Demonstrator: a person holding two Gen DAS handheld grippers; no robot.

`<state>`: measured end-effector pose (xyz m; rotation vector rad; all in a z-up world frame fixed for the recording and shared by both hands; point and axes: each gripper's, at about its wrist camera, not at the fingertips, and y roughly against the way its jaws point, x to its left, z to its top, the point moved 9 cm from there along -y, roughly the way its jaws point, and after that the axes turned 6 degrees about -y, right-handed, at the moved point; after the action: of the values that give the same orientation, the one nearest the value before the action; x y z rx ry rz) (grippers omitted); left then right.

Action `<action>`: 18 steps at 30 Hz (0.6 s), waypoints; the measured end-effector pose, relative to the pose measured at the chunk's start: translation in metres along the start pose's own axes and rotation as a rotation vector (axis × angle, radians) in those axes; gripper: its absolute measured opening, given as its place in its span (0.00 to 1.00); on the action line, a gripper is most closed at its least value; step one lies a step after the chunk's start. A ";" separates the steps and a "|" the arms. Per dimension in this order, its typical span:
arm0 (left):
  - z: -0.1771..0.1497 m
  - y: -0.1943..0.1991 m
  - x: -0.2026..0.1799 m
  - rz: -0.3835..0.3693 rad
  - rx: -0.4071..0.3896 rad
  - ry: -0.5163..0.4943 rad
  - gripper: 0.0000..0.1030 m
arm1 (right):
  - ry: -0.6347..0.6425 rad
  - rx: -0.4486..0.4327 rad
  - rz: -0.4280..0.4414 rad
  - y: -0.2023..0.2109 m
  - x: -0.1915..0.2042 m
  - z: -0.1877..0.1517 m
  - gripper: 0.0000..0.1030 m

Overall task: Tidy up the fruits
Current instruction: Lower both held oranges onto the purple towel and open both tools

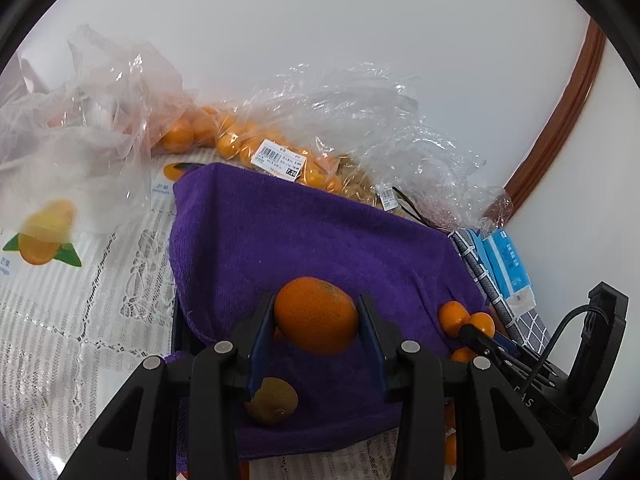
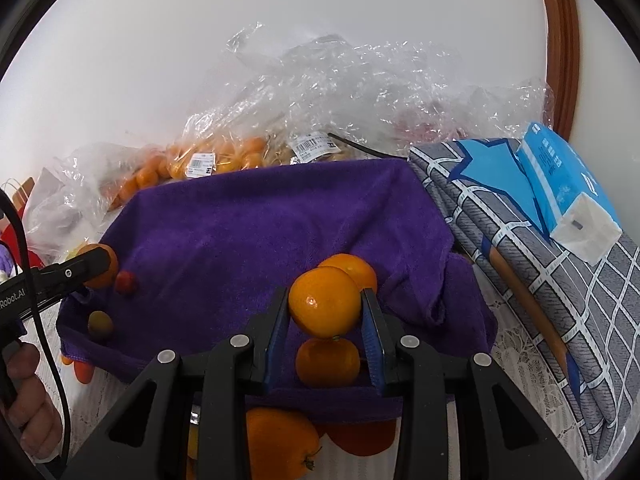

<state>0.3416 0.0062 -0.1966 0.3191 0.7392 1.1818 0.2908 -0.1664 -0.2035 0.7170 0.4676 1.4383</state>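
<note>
Plain white wall (image 1: 320, 40), brown wooden trim (image 1: 560, 120)

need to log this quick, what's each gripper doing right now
left gripper: closed on an orange, above the purple towel
right gripper: closed on a tangerine, above the same towel

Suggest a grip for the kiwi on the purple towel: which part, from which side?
Both grippers are full, so free one first. The kiwi lies on its side near the front edge of the purple towel, apart from the other fruit. Probably come from above and pinch across its short middle, stem end clear of the pads.
</note>
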 end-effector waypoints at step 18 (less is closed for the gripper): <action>-0.007 -0.007 -0.007 0.010 0.039 -0.039 0.38 | 0.044 0.010 -0.025 -0.004 0.005 -0.004 0.34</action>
<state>0.3410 -0.0040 -0.2035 0.3775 0.7280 1.1683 0.2915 -0.1607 -0.2090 0.6867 0.5164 1.4309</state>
